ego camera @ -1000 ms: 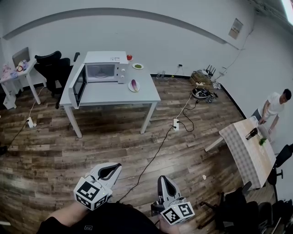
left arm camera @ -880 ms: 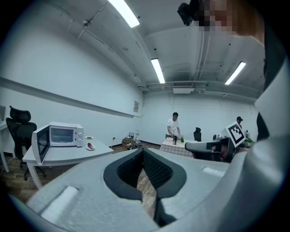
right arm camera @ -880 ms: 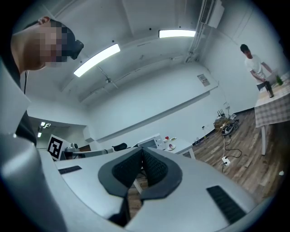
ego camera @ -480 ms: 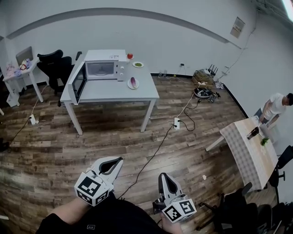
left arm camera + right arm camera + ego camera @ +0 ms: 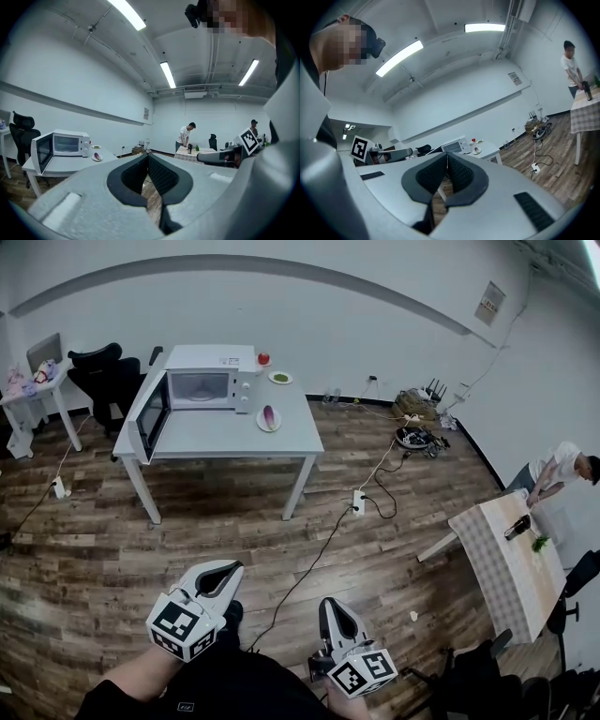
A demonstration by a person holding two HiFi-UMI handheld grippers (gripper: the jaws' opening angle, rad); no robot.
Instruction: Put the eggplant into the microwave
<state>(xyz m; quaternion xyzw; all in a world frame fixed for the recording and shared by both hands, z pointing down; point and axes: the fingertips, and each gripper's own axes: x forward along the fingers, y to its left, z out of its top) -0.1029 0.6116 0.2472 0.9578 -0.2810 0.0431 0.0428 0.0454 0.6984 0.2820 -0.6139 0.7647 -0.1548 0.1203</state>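
Left gripper: the grey two-jaw left gripper has its jaws pressed together with nothing between them; it hangs over the brown wood floor, well apart from the table
Right gripper: the grey two-jaw right gripper is closed and empty too, just beside the left one
Cut off: the person's dark sleeves run out at the bottom edge of the head view; a second person in a white shirt is clipped by the right edge, bent over a checked table
Hard to make out: the microwave's cavity is too small and pale to show whether anything is in it
Microwave: the white box microwave stands at the back left of the pale grey table, its door swung open past the left edge
Eggplant: the small purple eggplant lies on a white round plate near the table's right edge, just beside the microwave and outside it
Back right corner: a small plate with something green; a small red thing at the back edge, too small to identify
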